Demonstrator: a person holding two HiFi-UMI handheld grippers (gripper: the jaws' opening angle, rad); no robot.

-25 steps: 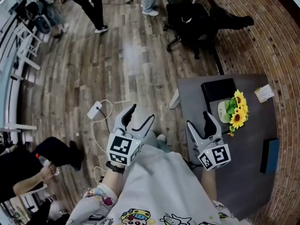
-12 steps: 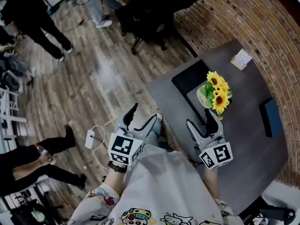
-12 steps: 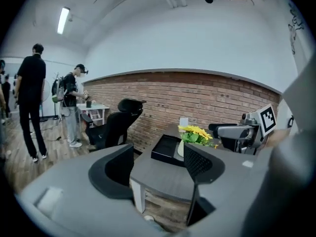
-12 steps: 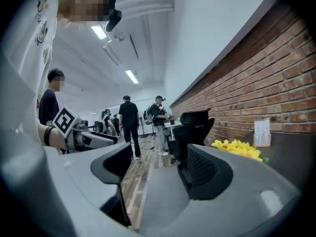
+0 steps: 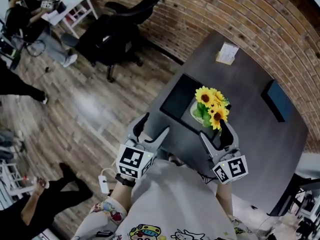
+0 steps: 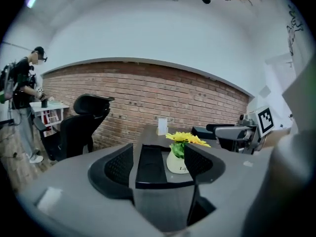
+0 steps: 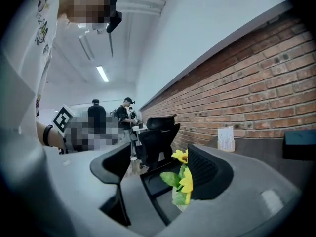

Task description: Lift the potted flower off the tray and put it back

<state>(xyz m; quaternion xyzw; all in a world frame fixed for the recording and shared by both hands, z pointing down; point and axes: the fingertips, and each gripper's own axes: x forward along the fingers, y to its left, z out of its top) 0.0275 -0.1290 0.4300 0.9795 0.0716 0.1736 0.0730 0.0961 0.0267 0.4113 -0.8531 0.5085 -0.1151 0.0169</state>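
Straight ahead now, potted flower [image 5: 210, 108], seemingly on tray [image 5: 176, 99]

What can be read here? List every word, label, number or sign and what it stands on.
"Lif": on the white flower pot; the rest is hidden by a jaw.
Too small to read: the print on the standing card on the table.
No letters, only square patterns: the left marker cube and the right marker cube.
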